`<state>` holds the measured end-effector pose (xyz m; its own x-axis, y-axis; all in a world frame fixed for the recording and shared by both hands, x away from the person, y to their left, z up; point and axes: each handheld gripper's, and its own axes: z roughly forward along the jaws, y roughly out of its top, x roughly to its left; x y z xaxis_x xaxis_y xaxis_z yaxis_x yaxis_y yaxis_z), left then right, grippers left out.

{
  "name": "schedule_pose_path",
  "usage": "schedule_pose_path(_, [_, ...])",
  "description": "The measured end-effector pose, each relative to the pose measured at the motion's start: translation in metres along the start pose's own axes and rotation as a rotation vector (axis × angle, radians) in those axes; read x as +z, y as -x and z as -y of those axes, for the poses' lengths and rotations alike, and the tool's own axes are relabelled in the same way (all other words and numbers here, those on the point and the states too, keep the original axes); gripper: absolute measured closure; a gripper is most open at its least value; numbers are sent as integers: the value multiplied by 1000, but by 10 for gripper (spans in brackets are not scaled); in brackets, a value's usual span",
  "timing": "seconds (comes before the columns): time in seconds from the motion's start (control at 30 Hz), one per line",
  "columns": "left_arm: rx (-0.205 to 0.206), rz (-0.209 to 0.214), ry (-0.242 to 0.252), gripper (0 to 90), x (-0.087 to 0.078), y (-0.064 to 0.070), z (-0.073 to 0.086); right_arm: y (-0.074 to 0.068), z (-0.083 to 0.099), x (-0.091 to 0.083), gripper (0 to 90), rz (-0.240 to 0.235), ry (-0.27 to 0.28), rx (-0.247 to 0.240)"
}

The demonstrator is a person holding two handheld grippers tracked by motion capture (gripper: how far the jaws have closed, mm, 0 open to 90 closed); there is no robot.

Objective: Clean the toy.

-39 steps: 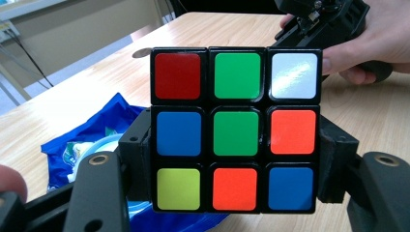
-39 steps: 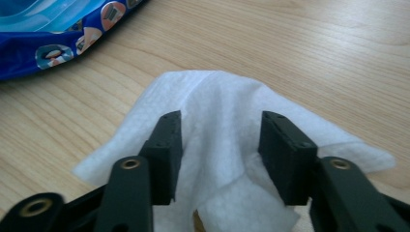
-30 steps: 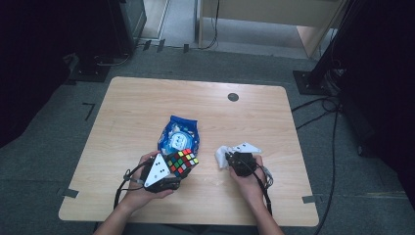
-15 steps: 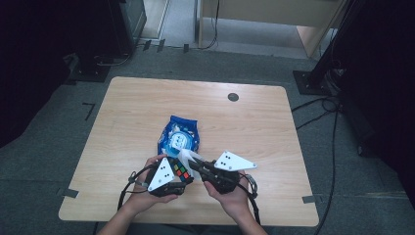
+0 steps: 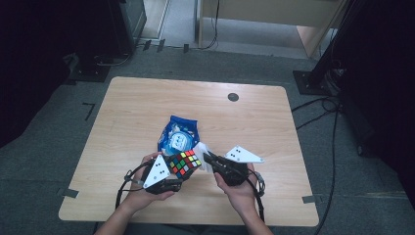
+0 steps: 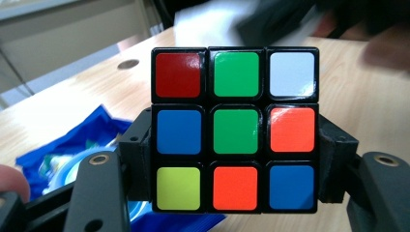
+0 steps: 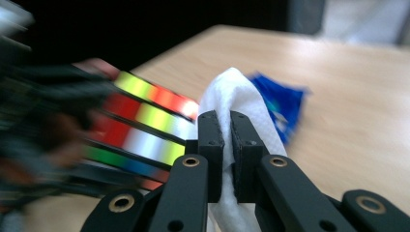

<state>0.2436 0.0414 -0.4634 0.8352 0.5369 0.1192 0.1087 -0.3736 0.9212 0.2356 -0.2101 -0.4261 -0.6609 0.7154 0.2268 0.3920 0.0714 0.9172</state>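
The left gripper (image 5: pixel 188 165) clamps a puzzle cube (image 5: pixel 184 162) by two opposite sides, holding it above the near part of the table (image 5: pixel 127 112). Just beyond lies a blue packet (image 5: pixel 179 136). To the right, the right gripper (image 5: pixel 206 157) pinches a white wipe (image 7: pixel 241 104) tight, touching the cube's side.

We see the puzzle cube (image 7: pixel 140 130) only as a blur in the right gripper view; the white wipe (image 7: pixel 237 96) runs off the bottom edge — its lower end hidden. The blue packet's (image 6: pixel 63 154) print is too blurred to read.
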Motion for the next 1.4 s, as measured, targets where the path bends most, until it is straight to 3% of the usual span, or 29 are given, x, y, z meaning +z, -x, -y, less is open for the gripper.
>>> schedule_pose_path(0.1, [4, 3, -5, 339, 2, 2, 0, -18, -9, -7, 853, -113, 59, -21])
schedule_pose_path(0.13, [6, 7, -2, 338, 2, 3, -1, -23, -10, -6, 852, -130, 59, -35])
schedule_pose_path(0.23, [19, 8, 18, 339, -1, 7, -3, -28, -9, 0, 851, -130, 20, -17])
schedule_pose_path(0.33, [26, -1, 25, 339, -4, 6, -4, -17, -2, 5, 850, -122, 8, 32])
schedule_pose_path(0.37, [24, -6, 25, 339, -5, 5, -4, -11, 1, 6, 850, -108, 0, 49])
schedule_pose_path(0.5, [8, -3, 39, 339, -6, 2, -4, 8, 11, 11, 849, 19, -73, 22])
schedule_pose_path(0.63, [3, -15, 35, 339, -6, -1, -3, 40, 25, 15, 847, 164, -151, 45])
schedule_pose_path(0.73, [-7, -20, 27, 339, -5, -3, -2, 57, 30, 13, 844, 271, -177, 35])
schedule_pose_path(0.9, [-3, -20, 22, 339, -3, -1, -2, 74, 35, 9, 755, 365, -194, 74])
schedule_pose_path(1.0, [-9, -23, 17, 339, -3, -2, -1, 72, 32, 6, 687, 345, -163, 87])
schedule_pose_path(1.07, [-12, -26, 13, 338, -2, -3, -1, 63, 25, 3, 637, 305, -124, 96])
schedule_pose_path(1.23, [-12, -30, 4, 339, 2, -1, 0, 31, 7, 1, 454, 100, -32, 170])
schedule_pose_path(1.33, [-10, -35, 2, 338, 3, 1, 0, 11, 1, 3, 350, -2, -1, 208])
schedule_pose_path(1.4, [-10, -36, 1, 339, 4, 2, 0, 0, 0, 8, 284, -47, -12, 236])
